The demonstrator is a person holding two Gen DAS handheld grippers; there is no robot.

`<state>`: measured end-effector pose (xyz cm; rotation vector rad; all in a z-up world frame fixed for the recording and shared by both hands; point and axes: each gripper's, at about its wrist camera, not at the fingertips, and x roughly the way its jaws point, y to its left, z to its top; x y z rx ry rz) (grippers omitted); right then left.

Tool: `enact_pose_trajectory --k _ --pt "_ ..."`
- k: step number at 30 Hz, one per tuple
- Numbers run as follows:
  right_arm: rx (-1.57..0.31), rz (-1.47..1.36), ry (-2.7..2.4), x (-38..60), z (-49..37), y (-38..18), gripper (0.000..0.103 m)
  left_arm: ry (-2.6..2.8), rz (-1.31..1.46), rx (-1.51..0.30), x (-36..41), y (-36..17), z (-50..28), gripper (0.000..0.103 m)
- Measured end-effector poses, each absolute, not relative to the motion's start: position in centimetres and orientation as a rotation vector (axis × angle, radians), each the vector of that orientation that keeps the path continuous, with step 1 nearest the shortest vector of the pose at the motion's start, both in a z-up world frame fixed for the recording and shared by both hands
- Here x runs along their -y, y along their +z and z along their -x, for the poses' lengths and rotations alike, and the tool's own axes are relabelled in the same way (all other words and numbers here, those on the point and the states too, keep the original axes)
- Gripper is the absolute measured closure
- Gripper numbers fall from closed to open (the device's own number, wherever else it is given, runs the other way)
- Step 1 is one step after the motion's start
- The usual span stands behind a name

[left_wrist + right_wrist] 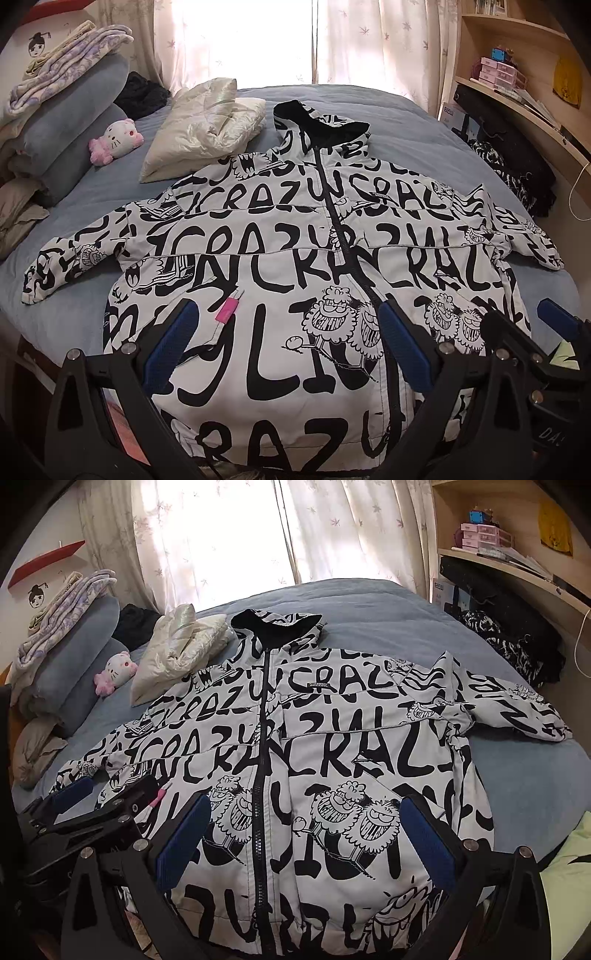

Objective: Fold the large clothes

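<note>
A white hooded jacket [258, 258] printed with black letters and cartoon faces lies face up on the blue bed [388, 110], zipped, sleeves spread to both sides, hood away from me. In the left wrist view my left gripper [288, 343] hovers open over the jacket's lower left front, blue pads wide apart, near a pink tag [229, 310]. My right gripper [306, 842] is open over the lower right front of the jacket [351, 746], nothing between its fingers. Each gripper shows in the other's view: the right gripper [524, 339] and the left gripper [107, 797].
A cream puffy garment [207, 125] lies by the hood. A pink-and-white plush toy [118, 140], blue pillows [81, 118] and folded blankets sit at the left. Dark printed clothes [513, 170] and a wooden shelf [517, 74] stand at the right. A curtained window is behind.
</note>
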<state>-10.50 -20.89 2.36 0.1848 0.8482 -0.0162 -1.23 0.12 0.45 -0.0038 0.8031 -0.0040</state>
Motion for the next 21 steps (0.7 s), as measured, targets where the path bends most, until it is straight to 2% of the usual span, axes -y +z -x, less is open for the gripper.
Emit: enact_pose_trajectory --k 21 --pt "-0.846 -0.179 -0.020 20.47 10.50 2.10 0.000 -0.004 0.018 -0.834 -0.66 -0.04 1.29 0.010"
